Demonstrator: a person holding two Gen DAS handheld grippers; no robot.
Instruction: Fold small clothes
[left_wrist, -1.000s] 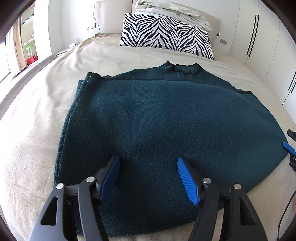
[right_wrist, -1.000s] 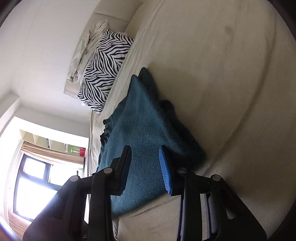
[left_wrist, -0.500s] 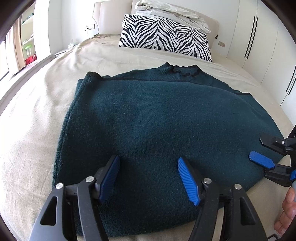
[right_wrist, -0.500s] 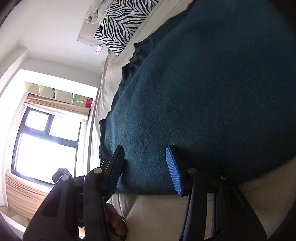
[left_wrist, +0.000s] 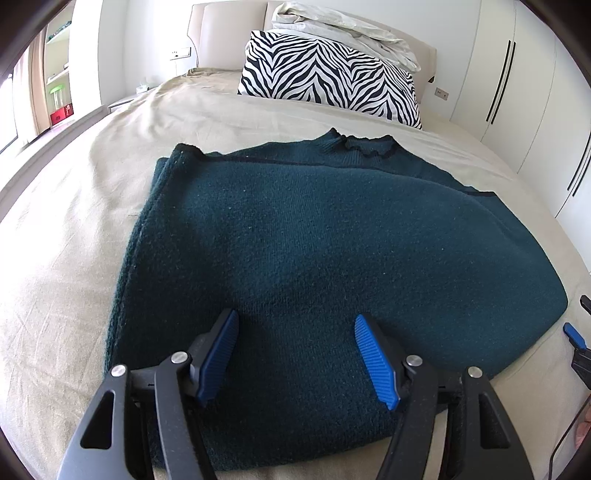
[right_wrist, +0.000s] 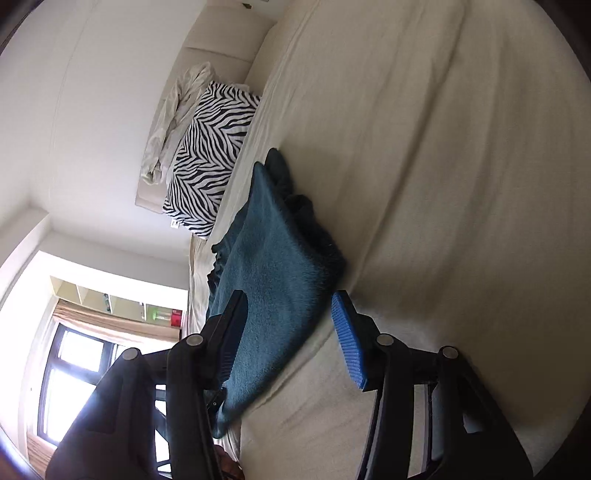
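Observation:
A dark teal knit sweater (left_wrist: 314, 251) lies folded on the beige bed (left_wrist: 74, 258), collar toward the headboard. My left gripper (left_wrist: 293, 339) is open and empty, hovering over the sweater's near edge. In the right wrist view, rolled sideways, my right gripper (right_wrist: 288, 314) is open at the sweater's (right_wrist: 273, 266) right edge, one finger over the cloth, the blue pad (right_wrist: 347, 339) over the sheet. Its tip (left_wrist: 574, 336) shows at the left wrist view's right border, just off the sweater.
A zebra-print pillow (left_wrist: 332, 79) with a crumpled white blanket (left_wrist: 347, 26) on it leans at the headboard. White wardrobe doors (left_wrist: 524, 85) stand to the right. A window and shelves (right_wrist: 110, 325) are on the left side of the room.
My right gripper moved in over the sweater's right side, then drew back to its right edge and rolled. My left gripper stayed open over the near edge.

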